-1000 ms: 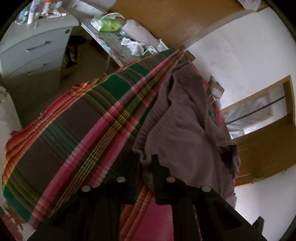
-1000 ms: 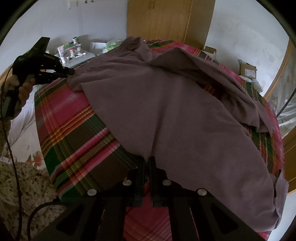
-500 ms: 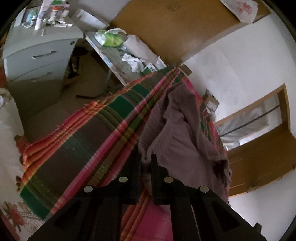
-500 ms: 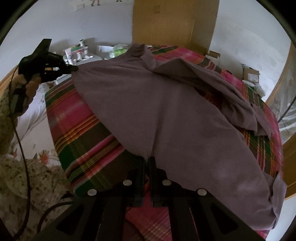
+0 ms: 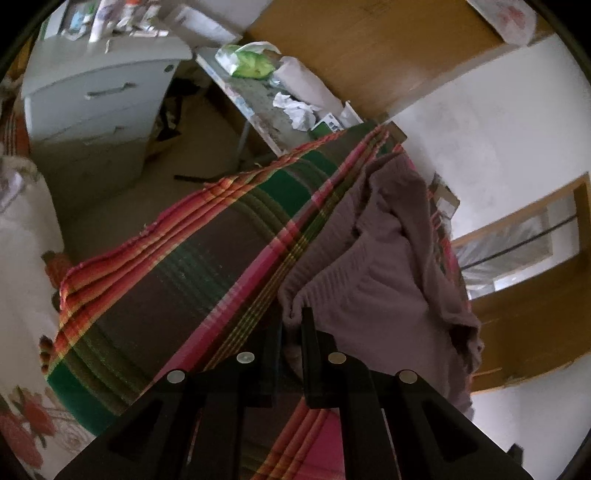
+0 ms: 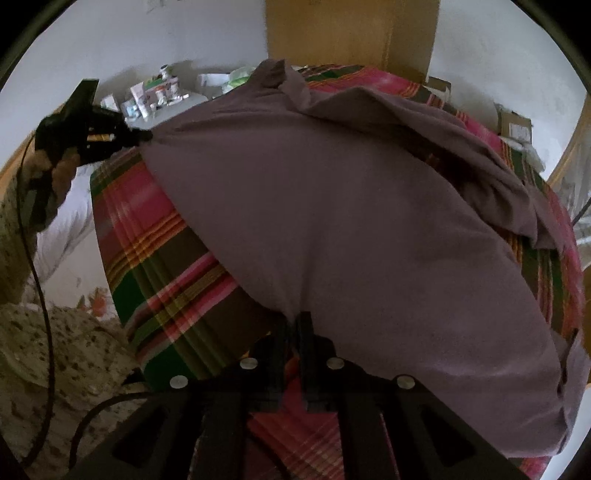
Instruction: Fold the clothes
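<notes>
The left gripper [image 5: 291, 325] and right gripper [image 6: 293, 325] each pinch an edge of the purple sweater [image 6: 351, 221], lifting it off the bed [image 6: 155, 266], ready to fold it over.

Home bedroom, bed under a pink, green and brown plaid blanket [image 5: 207, 280], grey drawer cabinet [image 5: 99, 107] topped with toiletry tubes, tall wooden wardrobe [image 6: 351, 33], cluttered side table [image 5: 258, 107], white walls.

Garment [image 6: 351, 221] on bedspread [image 6: 155, 258], drawers [image 5: 99, 110] and side table [image 5: 255, 110] behind bed.
</notes>
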Action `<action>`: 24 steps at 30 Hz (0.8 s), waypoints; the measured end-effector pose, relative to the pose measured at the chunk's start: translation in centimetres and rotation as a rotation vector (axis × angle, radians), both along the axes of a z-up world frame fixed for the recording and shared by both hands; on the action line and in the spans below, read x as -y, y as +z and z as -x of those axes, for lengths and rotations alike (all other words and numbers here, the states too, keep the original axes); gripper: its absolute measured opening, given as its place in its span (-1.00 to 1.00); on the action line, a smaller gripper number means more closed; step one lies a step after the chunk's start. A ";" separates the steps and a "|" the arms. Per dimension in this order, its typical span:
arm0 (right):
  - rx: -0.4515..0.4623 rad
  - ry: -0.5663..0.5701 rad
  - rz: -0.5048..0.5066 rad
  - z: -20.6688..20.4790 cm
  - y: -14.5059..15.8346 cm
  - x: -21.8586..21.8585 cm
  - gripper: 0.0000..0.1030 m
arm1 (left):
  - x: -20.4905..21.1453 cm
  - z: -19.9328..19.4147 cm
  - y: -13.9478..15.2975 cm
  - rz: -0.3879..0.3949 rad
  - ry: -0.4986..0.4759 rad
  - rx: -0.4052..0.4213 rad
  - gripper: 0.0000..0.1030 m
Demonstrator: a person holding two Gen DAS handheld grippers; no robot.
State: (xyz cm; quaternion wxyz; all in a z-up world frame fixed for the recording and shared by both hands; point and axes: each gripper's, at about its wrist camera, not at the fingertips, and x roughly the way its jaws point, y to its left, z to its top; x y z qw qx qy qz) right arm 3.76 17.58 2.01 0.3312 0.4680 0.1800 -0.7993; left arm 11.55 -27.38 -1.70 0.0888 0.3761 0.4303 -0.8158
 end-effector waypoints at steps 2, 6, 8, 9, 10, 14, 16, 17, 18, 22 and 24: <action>0.010 -0.020 0.037 0.3 0.5 -0.4 -0.79 | -0.3 -0.2 0.5 0.021 -0.011 -0.010 -0.81; 0.008 -0.079 0.143 0.1 2.3 -2.7 -0.53 | -0.9 -0.9 1.9 0.043 -0.026 -0.078 -0.81; -0.020 -0.129 0.181 -0.2 3.2 -4.5 -0.49 | -1.0 -1.4 2.4 0.030 -0.020 -0.124 -0.81; -0.039 -0.162 0.196 -0.3 3.7 -5.6 -0.49 | -1.1 -1.6 2.8 0.034 -0.010 -0.140 -0.81; -0.053 -0.206 0.210 -0.4 3.9 -7.0 -0.49 | -1.1 -1.9 3.1 0.043 0.001 -0.157 -0.81; -0.114 -0.426 0.265 -0.8 4.7 -13.2 -0.46 | -0.8 -2.9 4.2 0.049 0.072 -0.193 -0.81; -0.138 -0.519 0.277 -1.0 4.8 -15.8 -0.45 | -0.4 -3.4 4.6 0.045 0.114 -0.204 -0.81; -0.151 -0.569 0.277 -1.0 4.9 -17.3 -0.44 | -0.4 -3.5 4.7 0.044 0.125 -0.203 -0.81; -0.165 -0.618 0.275 -1.0 4.9 -18.7 -0.43 | -0.4 -3.6 4.8 0.042 0.132 -0.198 -0.81; -0.230 -0.791 0.243 -0.3 5.1 -22.9 -0.30 | -2.4 -2.5 5.7 0.064 0.052 -0.224 -0.81; -0.241 -0.846 0.237 0.3 5.0 -24.6 -0.20 | -4.5 -1.1 6.2 0.082 -0.042 -0.239 -0.73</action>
